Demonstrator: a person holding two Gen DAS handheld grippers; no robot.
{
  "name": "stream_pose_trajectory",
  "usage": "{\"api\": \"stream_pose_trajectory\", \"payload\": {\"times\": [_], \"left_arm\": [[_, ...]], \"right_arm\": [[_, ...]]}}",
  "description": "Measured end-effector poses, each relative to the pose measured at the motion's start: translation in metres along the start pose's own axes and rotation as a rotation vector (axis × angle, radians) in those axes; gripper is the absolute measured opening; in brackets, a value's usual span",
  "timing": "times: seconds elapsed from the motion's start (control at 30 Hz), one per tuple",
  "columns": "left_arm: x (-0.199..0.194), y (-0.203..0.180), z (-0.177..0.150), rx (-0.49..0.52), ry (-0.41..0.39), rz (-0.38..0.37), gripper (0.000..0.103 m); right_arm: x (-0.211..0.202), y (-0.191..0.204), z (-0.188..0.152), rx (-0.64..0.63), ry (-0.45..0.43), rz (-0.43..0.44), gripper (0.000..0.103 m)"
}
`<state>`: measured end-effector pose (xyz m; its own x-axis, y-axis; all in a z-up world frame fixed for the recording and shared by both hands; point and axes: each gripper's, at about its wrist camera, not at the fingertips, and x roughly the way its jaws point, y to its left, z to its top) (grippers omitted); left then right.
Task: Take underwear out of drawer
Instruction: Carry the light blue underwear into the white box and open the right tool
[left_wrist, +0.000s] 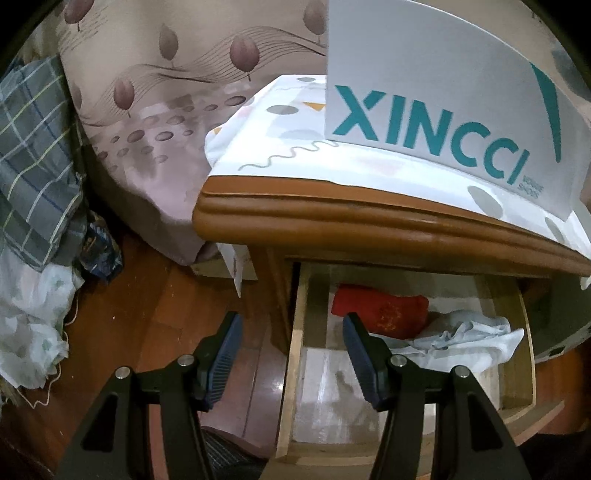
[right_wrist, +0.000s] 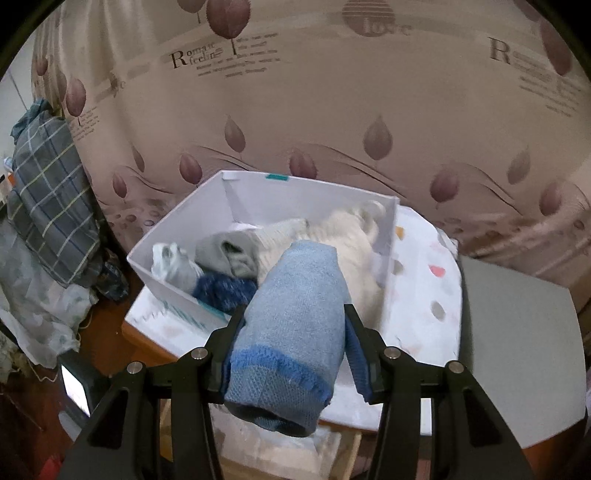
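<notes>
In the right wrist view my right gripper (right_wrist: 293, 317) is shut on a rolled light-blue piece of underwear (right_wrist: 295, 325) with a darker blue band, held up in front of a white box (right_wrist: 147, 266) that holds several rolled clothes. In the left wrist view my left gripper (left_wrist: 291, 321) stands open with nothing between its fingers, over the left front corner of the pulled-out wooden drawer (left_wrist: 291, 369). Inside the drawer lie a red folded piece (left_wrist: 384, 310) and a crumpled pale blue-white cloth (left_wrist: 469, 336).
The white box (left_wrist: 443, 110) with teal lettering stands on the nightstand top (left_wrist: 332, 214), which a patterned cloth covers. A patterned curtain (right_wrist: 295, 110) hangs behind. A plaid bundle (left_wrist: 33, 166) and white bags lie at the left on the wooden floor (left_wrist: 147, 332).
</notes>
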<state>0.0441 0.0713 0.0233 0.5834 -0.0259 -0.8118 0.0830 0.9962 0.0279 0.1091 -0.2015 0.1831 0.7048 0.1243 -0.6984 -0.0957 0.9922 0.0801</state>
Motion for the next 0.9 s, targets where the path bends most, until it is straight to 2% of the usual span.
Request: {"api": "stream_pose_trajectory", "payload": {"times": [0.3, 0.57, 0.77, 0.9], "left_arm": [[0.001, 0.011, 0.002, -0.041, 0.013, -0.017, 0.058], [0.003, 0.018, 0.002, -0.063, 0.015, -0.034, 0.058], [0.002, 0.015, 0.001, -0.043, -0.008, -0.034, 0.058], [0.002, 0.016, 0.001, -0.049, -0.009, -0.048, 0.058]], "right_arm": [[0.055, 0.032, 0.033, -0.056, 0.041, -0.011, 0.048], [0.098, 0.050, 0.039, -0.103, 0.107, -0.030, 0.048], [0.103, 0.052, 0.031, -0.106, 0.108, -0.026, 0.048], [0.090, 0.049, 0.025, -0.099, 0.087, -0.018, 0.057]]}}
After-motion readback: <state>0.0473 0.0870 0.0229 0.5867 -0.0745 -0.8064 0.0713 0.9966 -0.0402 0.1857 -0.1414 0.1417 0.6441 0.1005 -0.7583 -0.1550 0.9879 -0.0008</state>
